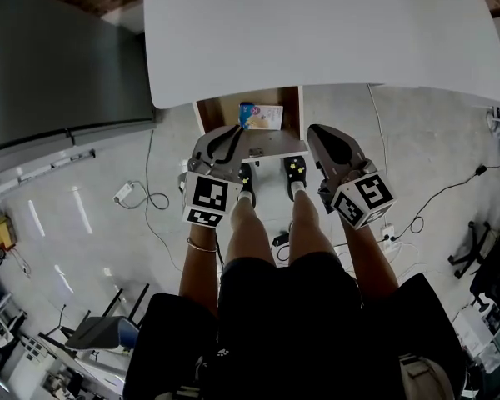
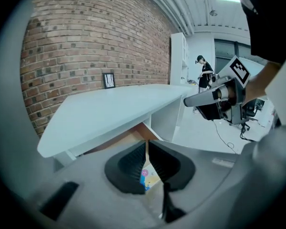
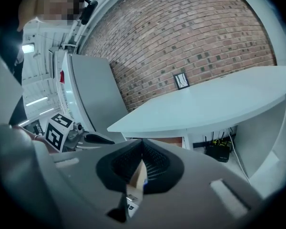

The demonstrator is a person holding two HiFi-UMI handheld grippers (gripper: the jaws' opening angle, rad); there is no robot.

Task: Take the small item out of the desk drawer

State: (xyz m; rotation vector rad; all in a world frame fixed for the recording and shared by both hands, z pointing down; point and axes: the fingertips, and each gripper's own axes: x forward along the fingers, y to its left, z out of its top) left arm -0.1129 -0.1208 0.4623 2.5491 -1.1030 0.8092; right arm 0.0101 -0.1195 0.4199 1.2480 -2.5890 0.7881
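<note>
Under the white desk top (image 1: 317,32) the wooden drawer (image 1: 207,111) stands pulled out. A small colourful packet (image 1: 261,116) lies inside it near the back. My left gripper (image 1: 230,140) hovers over the drawer's front left corner. Its jaws are a narrow slit apart with nothing between the pads. In the left gripper view the packet (image 2: 147,178) shows through that slit, below the left gripper (image 2: 147,149). My right gripper (image 1: 325,140) is shut and empty just right of the drawer front. The right gripper view shows only the drawer's wooden edge (image 3: 136,175) past the right gripper (image 3: 142,149).
The person's bare legs and shoes (image 1: 295,169) stand right below the drawer front. Cables (image 1: 154,198) and a power strip (image 1: 389,233) lie on the pale floor. A chair base (image 1: 471,257) is at the right, and a brick wall (image 2: 86,37) stands behind the desk.
</note>
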